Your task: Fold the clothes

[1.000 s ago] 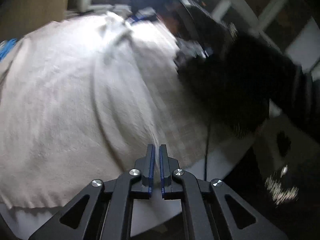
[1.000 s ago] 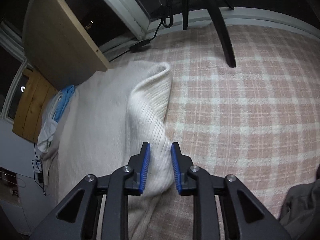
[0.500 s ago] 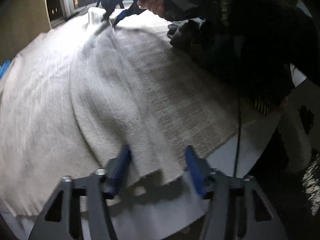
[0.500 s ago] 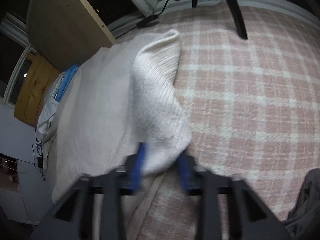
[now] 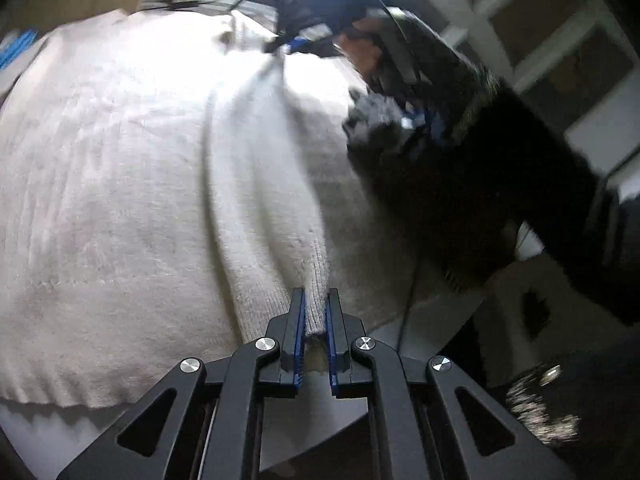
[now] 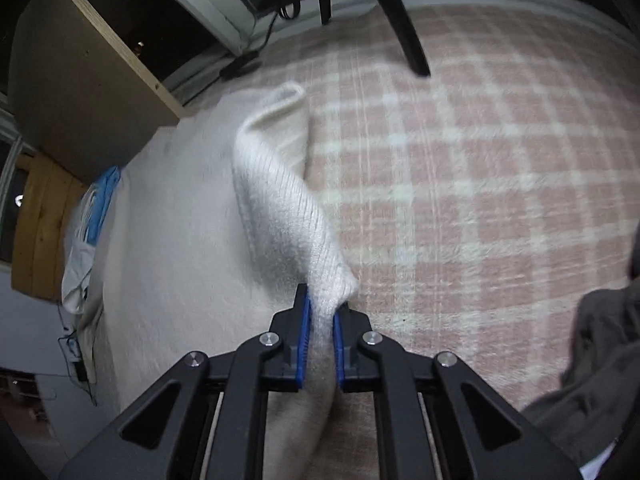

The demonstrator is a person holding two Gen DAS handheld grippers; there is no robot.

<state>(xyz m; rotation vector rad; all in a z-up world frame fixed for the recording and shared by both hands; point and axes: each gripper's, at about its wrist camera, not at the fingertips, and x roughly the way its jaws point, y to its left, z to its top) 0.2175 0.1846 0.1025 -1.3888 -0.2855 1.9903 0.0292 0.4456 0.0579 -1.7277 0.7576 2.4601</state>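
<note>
A cream knitted sweater (image 5: 120, 200) lies spread on a pink checked blanket (image 6: 480, 184). My left gripper (image 5: 315, 312) is shut on the ribbed edge of a raised fold (image 5: 280, 208) of the sweater near its hem. My right gripper (image 6: 320, 320) is shut on the other end of that fold (image 6: 280, 208), which stands up as a ridge above the blanket. The right gripper and the hand holding it also show in the left wrist view (image 5: 304, 36), at the far end of the sweater. The sweater also shows in the right wrist view (image 6: 172, 240).
Dark grey clothes (image 6: 592, 380) lie at the right, also seen in the left wrist view (image 5: 384, 132). A wooden panel (image 6: 80, 80) and blue-and-white cloth (image 6: 92, 216) are at the left. A black chair leg (image 6: 404, 24) stands on the blanket at the back.
My left gripper, wide open half a second ago, has closed on the sweater's edge. My right gripper has closed tighter on the fold and lifted it.
</note>
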